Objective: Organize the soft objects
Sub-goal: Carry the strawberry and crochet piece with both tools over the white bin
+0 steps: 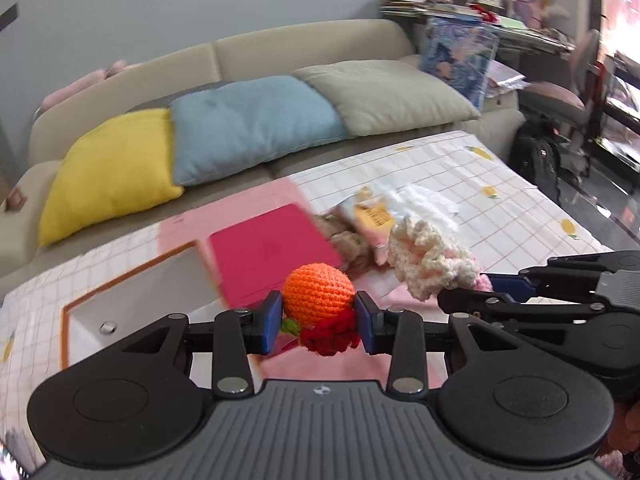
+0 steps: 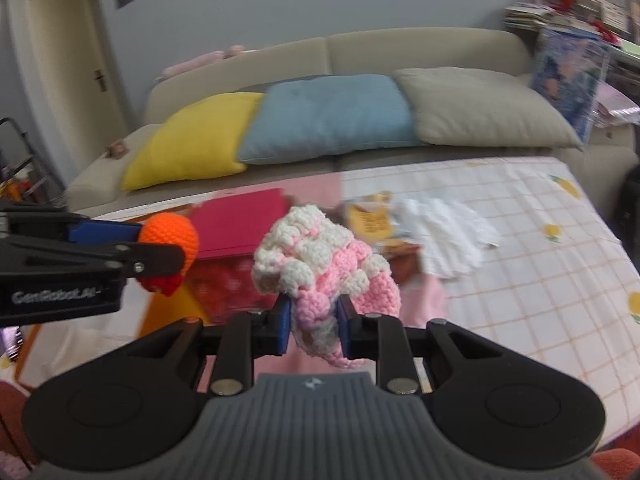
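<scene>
My left gripper (image 1: 319, 322) is shut on an orange crochet ball (image 1: 318, 295) with red and green yarn hanging under it, held above the table. The same ball (image 2: 171, 237) shows at the left of the right wrist view, in the left gripper (image 2: 160, 240). My right gripper (image 2: 313, 326) is shut on a pink and white crochet piece (image 2: 320, 258), also lifted off the table. That piece (image 1: 428, 258) shows to the right of the ball in the left wrist view, with the right gripper (image 1: 486, 290) behind it.
A checked cloth (image 2: 540, 280) covers the table. On it lie a magenta folder (image 1: 272, 250), a white box with an orange rim (image 1: 132, 300), a yellow packet (image 2: 370, 220) and white tissue (image 2: 448, 236). Behind stands a sofa (image 2: 420, 48) with yellow, blue and beige cushions.
</scene>
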`<state>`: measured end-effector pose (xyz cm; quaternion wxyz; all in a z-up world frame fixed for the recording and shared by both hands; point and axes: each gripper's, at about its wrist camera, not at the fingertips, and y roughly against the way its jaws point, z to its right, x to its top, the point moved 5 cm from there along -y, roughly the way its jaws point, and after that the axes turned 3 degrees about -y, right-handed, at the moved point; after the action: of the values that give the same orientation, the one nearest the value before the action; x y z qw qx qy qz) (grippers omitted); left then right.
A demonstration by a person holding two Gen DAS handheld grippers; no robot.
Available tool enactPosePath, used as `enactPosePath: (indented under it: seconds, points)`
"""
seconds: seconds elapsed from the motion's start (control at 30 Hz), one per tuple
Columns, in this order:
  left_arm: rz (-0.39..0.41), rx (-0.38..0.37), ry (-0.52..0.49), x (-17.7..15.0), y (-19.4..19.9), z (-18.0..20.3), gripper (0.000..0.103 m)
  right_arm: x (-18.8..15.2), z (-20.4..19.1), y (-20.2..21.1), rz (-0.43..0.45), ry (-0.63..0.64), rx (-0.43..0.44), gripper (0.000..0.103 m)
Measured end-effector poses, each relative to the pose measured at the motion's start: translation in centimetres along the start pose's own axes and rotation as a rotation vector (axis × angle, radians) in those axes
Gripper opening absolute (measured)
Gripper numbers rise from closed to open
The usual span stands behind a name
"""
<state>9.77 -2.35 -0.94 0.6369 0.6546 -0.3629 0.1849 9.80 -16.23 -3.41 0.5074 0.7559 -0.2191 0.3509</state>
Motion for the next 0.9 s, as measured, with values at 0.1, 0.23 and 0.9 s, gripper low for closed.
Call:
enactPosePath:
  seconds: [0.1,0.23,0.9]
  points:
    - [-0.032,0.031,0.051,-1.4,0.7,-2.7,0.044,0.2,-3.3,0.4,0.002,0.070,0.066,0.022]
    - [-0.103,0.068,0.088,-3.5,0.8,-5.8,0.044,0.5,-7.5,0.4,-0.008,0.171,0.151,0.022]
    - [-0.417,-0.066,0.039,-10.6,-3.7,-11.0,0.044,0.9,-17.4,-10.1,-0.322,0.459,0.300,0.023]
